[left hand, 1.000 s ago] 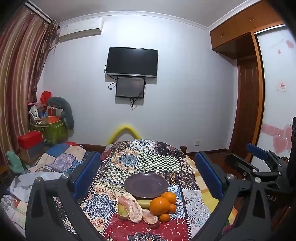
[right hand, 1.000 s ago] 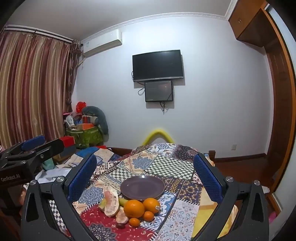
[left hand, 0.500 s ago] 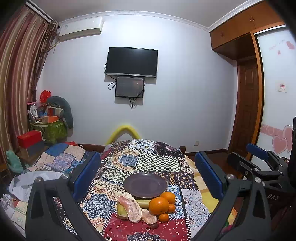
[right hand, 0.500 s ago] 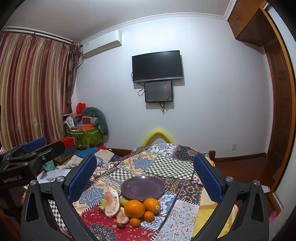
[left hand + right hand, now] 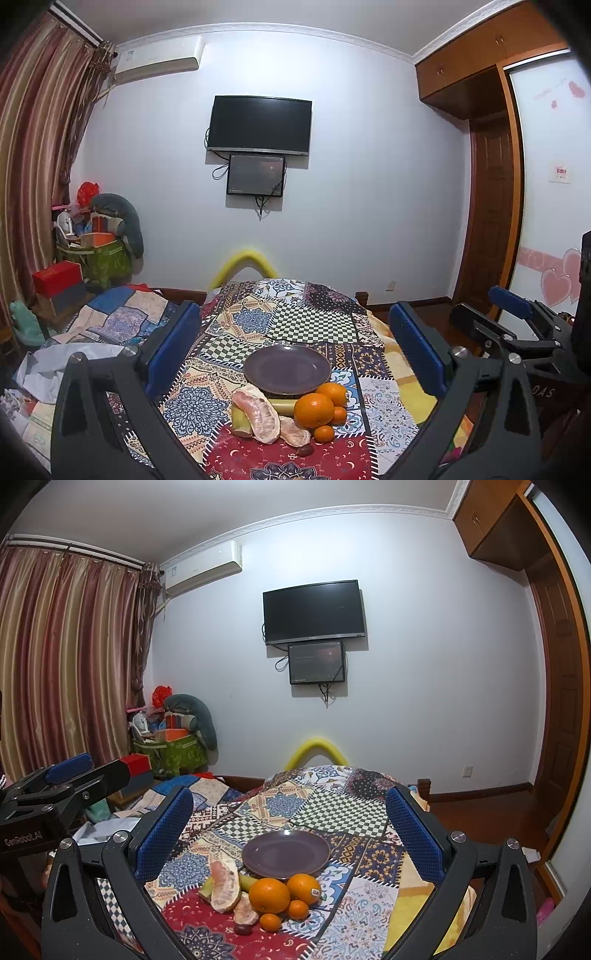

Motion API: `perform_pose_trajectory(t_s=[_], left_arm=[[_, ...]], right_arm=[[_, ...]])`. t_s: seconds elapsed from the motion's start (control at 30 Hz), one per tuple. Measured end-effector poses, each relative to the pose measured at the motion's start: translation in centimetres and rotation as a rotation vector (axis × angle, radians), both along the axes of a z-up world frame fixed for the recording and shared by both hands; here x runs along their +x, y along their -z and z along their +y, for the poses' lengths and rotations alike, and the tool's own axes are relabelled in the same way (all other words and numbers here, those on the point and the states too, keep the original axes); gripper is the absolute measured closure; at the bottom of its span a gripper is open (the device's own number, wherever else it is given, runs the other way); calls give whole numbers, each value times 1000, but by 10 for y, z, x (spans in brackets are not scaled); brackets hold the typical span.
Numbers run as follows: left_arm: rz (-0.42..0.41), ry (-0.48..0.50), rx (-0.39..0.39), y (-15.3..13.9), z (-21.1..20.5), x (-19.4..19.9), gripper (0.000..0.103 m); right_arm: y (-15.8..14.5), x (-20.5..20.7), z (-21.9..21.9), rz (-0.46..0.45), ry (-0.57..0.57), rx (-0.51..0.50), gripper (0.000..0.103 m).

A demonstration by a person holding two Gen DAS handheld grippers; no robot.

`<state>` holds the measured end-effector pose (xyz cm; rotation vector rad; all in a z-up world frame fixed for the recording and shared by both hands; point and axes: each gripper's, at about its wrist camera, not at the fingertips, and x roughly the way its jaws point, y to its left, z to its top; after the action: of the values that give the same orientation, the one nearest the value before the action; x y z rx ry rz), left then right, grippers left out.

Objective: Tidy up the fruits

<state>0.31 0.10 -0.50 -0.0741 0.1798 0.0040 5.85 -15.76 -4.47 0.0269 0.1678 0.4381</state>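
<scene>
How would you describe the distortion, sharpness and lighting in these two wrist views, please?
Left wrist view: strong fisheye bends the white ceiling moulding, corners vignette black, the round purple plate is sharp. Right wrist view: same bowing on the striped curtain, even indoor light, the large orange is crisp.

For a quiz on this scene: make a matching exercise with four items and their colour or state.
1. plate
2. large orange
3. left gripper
4. pomelo piece

a. peeled, pink flesh showing
b. purple, nothing on it
c. whole, round, beside the plate
d. open, holding nothing

Pairs: 1-b, 2-c, 3-d, 4-a
</scene>
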Motion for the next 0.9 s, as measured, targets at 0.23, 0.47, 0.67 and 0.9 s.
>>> perform_pose_trajectory(t_s=[0.23, 0.47, 0.67, 0.9], left_arm=[[-1, 5, -1, 1, -1, 1, 0], [-2, 3, 4, 2, -2, 1, 0], [-5, 3, 6, 2, -4, 1, 0], [-6, 9, 8, 2, -6, 1, 0]], right_arm=[[0, -1, 0, -3, -1, -2, 0], [-1, -2, 0, -7, -1, -3, 0], [-2, -2, -1, -7, -1, -1, 0], [-2, -1, -2, -7, 2, 2, 0]])
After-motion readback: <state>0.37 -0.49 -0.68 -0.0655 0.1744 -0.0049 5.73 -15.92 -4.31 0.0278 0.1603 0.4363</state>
